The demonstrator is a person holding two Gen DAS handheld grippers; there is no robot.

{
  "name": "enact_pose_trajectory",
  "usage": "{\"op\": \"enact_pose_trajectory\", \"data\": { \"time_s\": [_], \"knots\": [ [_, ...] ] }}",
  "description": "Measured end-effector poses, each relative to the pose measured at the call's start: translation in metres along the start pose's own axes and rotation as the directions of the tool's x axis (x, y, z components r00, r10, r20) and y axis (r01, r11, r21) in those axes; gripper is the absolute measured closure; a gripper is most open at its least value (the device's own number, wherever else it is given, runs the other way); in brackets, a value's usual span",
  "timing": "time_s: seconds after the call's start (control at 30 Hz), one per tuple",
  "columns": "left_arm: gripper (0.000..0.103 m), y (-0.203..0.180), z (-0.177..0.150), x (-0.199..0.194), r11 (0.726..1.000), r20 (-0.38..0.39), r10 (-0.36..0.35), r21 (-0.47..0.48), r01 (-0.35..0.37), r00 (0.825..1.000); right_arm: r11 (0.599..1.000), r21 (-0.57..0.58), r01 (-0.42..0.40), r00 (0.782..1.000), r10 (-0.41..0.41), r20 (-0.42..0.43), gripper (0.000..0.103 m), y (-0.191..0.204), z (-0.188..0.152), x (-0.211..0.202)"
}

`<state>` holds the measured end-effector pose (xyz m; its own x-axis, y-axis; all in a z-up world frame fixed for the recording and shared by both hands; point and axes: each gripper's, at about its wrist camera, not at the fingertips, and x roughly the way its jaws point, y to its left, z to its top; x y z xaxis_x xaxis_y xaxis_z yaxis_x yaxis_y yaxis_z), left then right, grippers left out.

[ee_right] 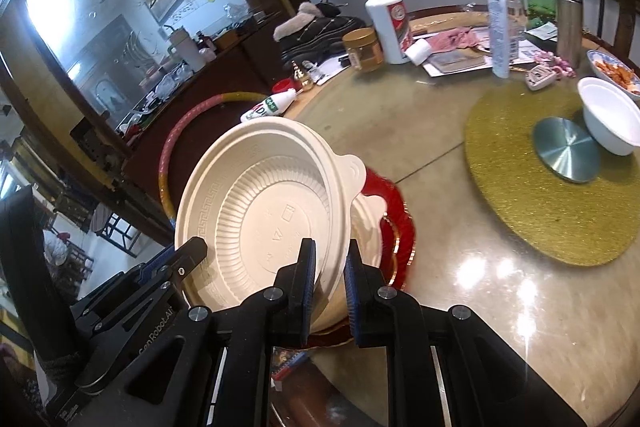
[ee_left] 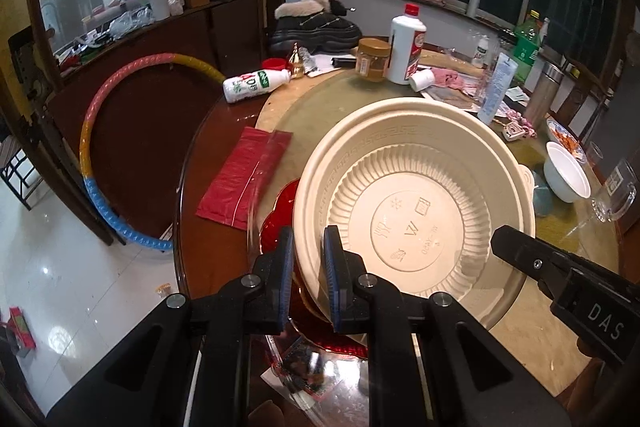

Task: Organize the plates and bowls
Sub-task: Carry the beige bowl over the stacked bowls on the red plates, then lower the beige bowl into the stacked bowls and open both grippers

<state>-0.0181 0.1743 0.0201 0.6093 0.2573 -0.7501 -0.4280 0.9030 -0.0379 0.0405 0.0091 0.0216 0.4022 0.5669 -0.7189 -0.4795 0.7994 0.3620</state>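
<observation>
Left claw point(ee_left: 307, 251) pinches the cream plastic bowl's point(ee_left: 412, 203) near rim — bowl tilted above a red plate point(ee_left: 280, 211) on the desk point(ee_left: 224, 131).

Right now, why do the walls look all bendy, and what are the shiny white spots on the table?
In both wrist views the fisheye lens bows the straight window frames and cabinet edges. In the right wrist view the white spots are lamp glare on the glossy table, and its near right edge is smeared with blur. In the left wrist view similar glare sits on the floor tiles, while the cream bowl stays sharp.
</observation>
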Motion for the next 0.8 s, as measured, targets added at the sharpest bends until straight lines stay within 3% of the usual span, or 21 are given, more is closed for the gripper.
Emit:
{"op": "enact_pose_trajectory", "data": {
  "time_s": [0.8],
  "knots": [
    [0.09,0.015,0.0,0.015,0.998,-0.034,0.059,-0.011,-0.06,0.998,0.999,-0.047,-0.023,0.999,0.021,-0.044,0.087,0.011,0.0,0.031]
  ]
}}
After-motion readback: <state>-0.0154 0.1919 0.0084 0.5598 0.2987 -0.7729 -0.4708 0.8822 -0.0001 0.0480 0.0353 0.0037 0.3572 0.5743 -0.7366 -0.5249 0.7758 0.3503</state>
